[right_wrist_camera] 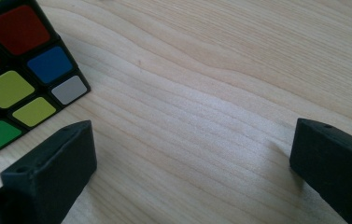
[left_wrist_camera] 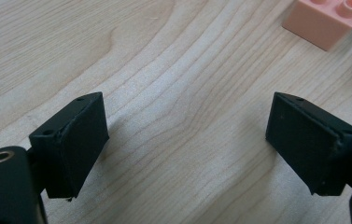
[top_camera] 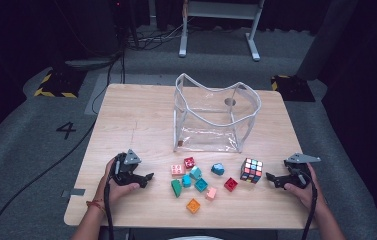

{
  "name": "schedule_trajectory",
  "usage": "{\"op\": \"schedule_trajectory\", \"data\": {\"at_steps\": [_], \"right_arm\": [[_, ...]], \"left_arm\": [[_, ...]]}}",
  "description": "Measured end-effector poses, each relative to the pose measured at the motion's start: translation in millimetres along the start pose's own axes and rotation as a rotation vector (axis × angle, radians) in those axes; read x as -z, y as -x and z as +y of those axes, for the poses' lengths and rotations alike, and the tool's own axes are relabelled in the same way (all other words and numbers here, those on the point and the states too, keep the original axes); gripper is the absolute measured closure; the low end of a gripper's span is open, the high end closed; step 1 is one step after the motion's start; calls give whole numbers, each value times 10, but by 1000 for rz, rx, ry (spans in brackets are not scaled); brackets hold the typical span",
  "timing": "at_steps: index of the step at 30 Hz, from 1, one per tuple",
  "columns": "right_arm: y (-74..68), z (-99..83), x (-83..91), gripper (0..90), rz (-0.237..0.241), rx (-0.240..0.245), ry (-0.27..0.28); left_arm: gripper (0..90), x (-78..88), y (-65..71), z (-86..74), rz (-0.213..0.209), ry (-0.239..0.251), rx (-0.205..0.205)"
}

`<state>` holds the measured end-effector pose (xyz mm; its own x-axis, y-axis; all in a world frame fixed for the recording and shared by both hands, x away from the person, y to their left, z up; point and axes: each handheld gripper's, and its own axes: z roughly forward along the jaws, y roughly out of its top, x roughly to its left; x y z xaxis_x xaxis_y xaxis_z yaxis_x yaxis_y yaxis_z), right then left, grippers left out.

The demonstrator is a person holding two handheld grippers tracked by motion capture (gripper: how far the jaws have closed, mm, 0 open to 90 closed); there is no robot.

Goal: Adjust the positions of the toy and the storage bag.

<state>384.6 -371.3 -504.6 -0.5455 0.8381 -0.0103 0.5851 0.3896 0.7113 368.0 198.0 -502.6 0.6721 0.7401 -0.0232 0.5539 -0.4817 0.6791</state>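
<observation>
Puzzle cube [top_camera: 251, 170] sits on the table [top_camera: 136, 125] just beside your right gripper [top_camera: 272, 178], toy bricks [top_camera: 196, 184] clustered mid-table near the clear bag [top_camera: 216, 117]. Both claws released, gaping, empty. Left gripper [top_camera: 146, 179] rests low, aimed at the bricks. Square the right jaws around the cube before closing

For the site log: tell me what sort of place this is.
Probably a recording studio or lab: dark curtained walls, grey carpet with a painted number 4, hazard-striped floor blocks, and one wooden table set with toys.
</observation>
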Motion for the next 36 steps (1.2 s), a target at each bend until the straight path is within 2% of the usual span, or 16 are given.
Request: {"op": "schedule_trajectory", "data": {"at_steps": [10, 12, 17, 18, 21, 22, 23, 24, 25, 27, 28, 29, 31, 33, 35, 36], "right_arm": [[1, 1, -1, 4, 0, 0, 0], [2, 1, -1, 4, 0, 0, 0], [2, 0, 1, 13, 8, 2, 1], [12, -4, 10, 38, 39, 26, 6], [26, 4, 19, 143, 22, 34, 20], [30, 13, 26, 203, 22, 35, 28], [23, 31, 36, 204, 29, 21, 36], [20, 57, 47, 182, 17, 36, 48], [10, 97, 66, 214, 17, 42, 54], [-31, 202, 122, 238, 34, 54, 87], [-52, 262, 148, 247, 38, 65, 97], [-73, 325, 169, 261, 34, 85, 104], [-105, 464, 204, 278, 32, 120, 136], [-147, 597, 222, 302, 50, 137, 163], [-193, 713, 215, 343, 49, 167, 176], [-216, 765, 193, 355, 52, 169, 184]], "left_arm": [[135, 3, 7, -2, 3, 1, -4], [137, 5, 27, -7, 15, 8, -1], [172, 12, 25, -2, 7, 15, -37], [188, 9, 24, 4, 4, 35, -22], [190, 19, -9, 24, -21, 62, 3], [198, 36, -25, 67, -7, 84, -2], [208, 49, -33, 103, -10, 80, -2], [211, 59, -38, 140, -17, 90, 4], [217, 68, -36, 186, -38, 99, 13], [231, 73, -26, 302, -45, 125, 9], [231, 73, -26, 302, -45, 125, 9], [233, 60, 0, 423, -68, 142, -22], [240, 34, 43, 546, -66, 140, -47], [251, 11, 59, 663, -83, 162, -66], [254, -26, 83, 778, -117, 174, -68], [259, -48, 104, 830, -116, 186, -68]]}}
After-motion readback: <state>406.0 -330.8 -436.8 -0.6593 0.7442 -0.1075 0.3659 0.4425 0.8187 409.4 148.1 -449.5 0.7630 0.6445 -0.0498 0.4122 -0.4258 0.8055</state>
